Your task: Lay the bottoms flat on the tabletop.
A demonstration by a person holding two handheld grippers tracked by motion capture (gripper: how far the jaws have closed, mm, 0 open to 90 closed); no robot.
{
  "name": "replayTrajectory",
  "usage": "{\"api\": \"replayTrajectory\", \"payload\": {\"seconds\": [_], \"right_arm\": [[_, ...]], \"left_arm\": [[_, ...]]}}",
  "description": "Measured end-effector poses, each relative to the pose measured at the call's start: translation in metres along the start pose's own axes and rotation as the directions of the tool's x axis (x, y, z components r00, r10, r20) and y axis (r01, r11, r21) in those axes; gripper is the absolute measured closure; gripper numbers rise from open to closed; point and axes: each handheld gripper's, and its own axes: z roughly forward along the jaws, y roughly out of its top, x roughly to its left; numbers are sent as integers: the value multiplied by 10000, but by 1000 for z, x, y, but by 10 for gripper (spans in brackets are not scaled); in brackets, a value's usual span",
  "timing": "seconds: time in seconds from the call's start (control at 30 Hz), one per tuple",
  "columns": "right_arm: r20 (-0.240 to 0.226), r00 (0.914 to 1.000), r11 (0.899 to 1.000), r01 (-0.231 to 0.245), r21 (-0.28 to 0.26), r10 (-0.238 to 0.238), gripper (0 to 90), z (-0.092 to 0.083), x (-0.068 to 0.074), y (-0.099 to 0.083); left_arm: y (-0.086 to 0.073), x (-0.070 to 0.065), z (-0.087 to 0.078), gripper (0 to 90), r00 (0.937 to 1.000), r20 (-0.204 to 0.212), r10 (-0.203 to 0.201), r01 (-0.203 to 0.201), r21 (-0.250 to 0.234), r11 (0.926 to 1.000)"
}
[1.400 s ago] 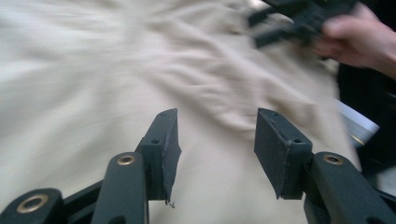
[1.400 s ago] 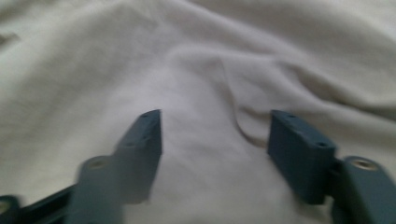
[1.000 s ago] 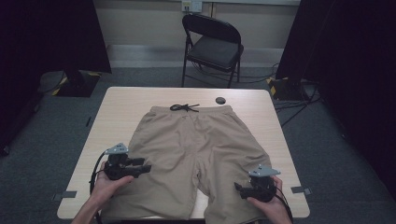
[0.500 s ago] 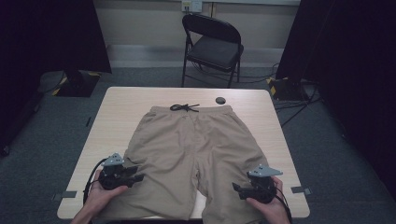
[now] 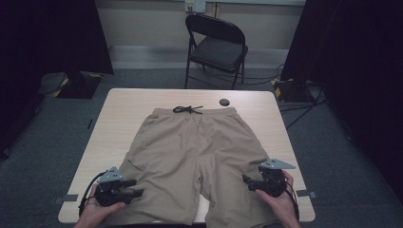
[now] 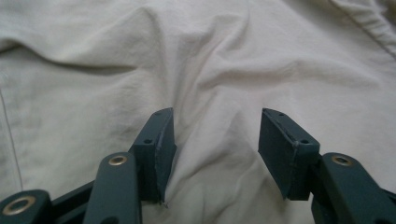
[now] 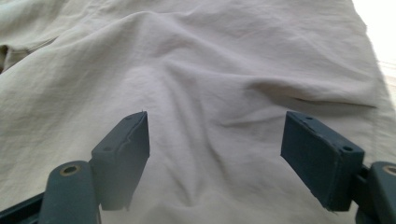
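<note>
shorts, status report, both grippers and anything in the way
Left gripper and right gripper open, at the leg hems. Shorts flat on table, not gripped. Nothing in the way.

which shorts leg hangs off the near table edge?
The leg by the right gripper: that leg of the shorts runs past the near edge of the table. The leg by the left gripper ends about at the edge.

Light wooden bench point(image 5: 119, 114) on grey carpet, small round black disc point(image 5: 224, 102) on the bench toward 12 o'clock, black folding chair point(image 5: 216, 47) beyond it at 12 o'clock, cables point(image 5: 299, 107) on the floor at 2 o'clock, dark stand base point(image 5: 76, 85) at 10 o'clock.
</note>
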Motion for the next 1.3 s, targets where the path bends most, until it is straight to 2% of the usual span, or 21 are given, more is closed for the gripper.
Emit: {"api": "replayTrajectory", "payload": {"seconds": [0.03, 0.23, 0.33, 0.37, 0.43, 0.47, 0.53, 0.67, 0.8, 0.87, 0.93, 0.97, 1.0, 1.07, 1.1, 1.13, 1.17, 1.2, 1.23, 1.27, 1.3], "right_arm": [[40, 10000, 10000, 10, 0, -10, 234, -1, -2, 0], [432, 9988, 9995, -241, 202, 232, 234, 0, -11, -9], [552, 9982, 9983, -251, 522, 222, 234, 3, -14, -16], [525, 9983, 9971, -306, 700, 269, 234, 5, -14, -18], [672, 9977, 9968, 74, 800, -128, 231, 8, -11, -21], [691, 9975, 9959, 108, 901, -170, 231, 7, -8, -21], [622, 9971, 9948, 374, 949, -434, 232, 5, -5, -24], [512, 9972, 9942, 496, 956, -547, 232, -5, -4, -33], [480, 9970, 9943, 567, 901, -612, 233, -16, -5, -43], [401, 9978, 9934, 485, 1038, -529, 234, -18, -6, -42], [148, 9999, 9964, 52, 848, -65, 235, -19, -11, -39], [158, 9997, 9976, -202, 669, 192, 227, -19, -13, -35], [221, 9996, 9982, -182, 563, 170, 218, -20, -17, -31], [556, 9979, 9992, -330, 206, 318, 202, -21, -26, -17], [632, 9972, 9992, -408, 52, 404, 195, -21, -30, -12], [789, 9956, 9986, -507, -121, 515, 184, -20, -36, -6], [789, 9956, 9986, -507, -121, 515, 184, -20, -36, -6], [1065, 9910, 9965, -779, -295, 806, 168, -14, -49, 2], [1191, 9883, 9952, -913, -348, 948, 168, -10, -55, 3], [1464, 9819, 9926, -1169, -317, 1203, 168, -3, -63, 0], [1586, 9771, 9898, -1392, -291, 1420, 168, 1, -65, -2]], "left_arm": [[-1, -2, -1, 458, 9999, -14, 153, -153, 41, 9999], [-9, -11, -7, 459, 9997, -20, 262, -262, 102, 9996], [-9, -8, -9, 465, 9998, 198, 1, -3, 86, 10000], [-7, -6, -9, 466, 9998, 118, -149, 148, 126, 9998], [-3, -1, -8, 407, 9994, -41, -339, 339, 77, 9994], [-1, 1, -9, 409, 9989, -70, -472, 472, -59, 9989], [3, 8, -14, 403, 9974, -223, -687, 680, -333, 9971], [6, 19, -22, 379, 9926, -480, -1117, 1077, -795, 9910], [8, 31, -26, 358, 9887, -628, -1359, 1301, -879, 9876], [13, 36, -26, 354, 9874, -812, -1361, 1289, -882, 9877], [20, 41, -25, 350, 9848, -790, -1544, 1459, -1044, 9838], [25, 43, -25, 347, 9853, -834, -1490, 1401, -1039, 9847], [32, 45, -24, 347, 9863, -902, -1384, 1294, -983, 9867], [40, 50, -25, 335, 9851, -1000, -1397, 1289, -1072, 9859], [43, 54, -24, 335, 9838, -1033, -1464, 1348, -1115, 9846], [46, 62, -24, 335, 9769, -1486, -1534, 1396, -988, 9853], [46, 62, -24, 333, 9769, -1486, -1534, 1396, -988, 9853], [44, 66, -23, 333, 9710, -1505, -1860, 1713, -1051, 9796], [39, 70, -24, 332, 9621, -1612, -2199, 2033, -1131, 9726], [34, 72, -24, 328, 9558, -1651, -2433, 2230, -1321, 9658], [27, 74, -26, 328, 9525, -1661, -2554, 2341, -1376, 9624]]}}
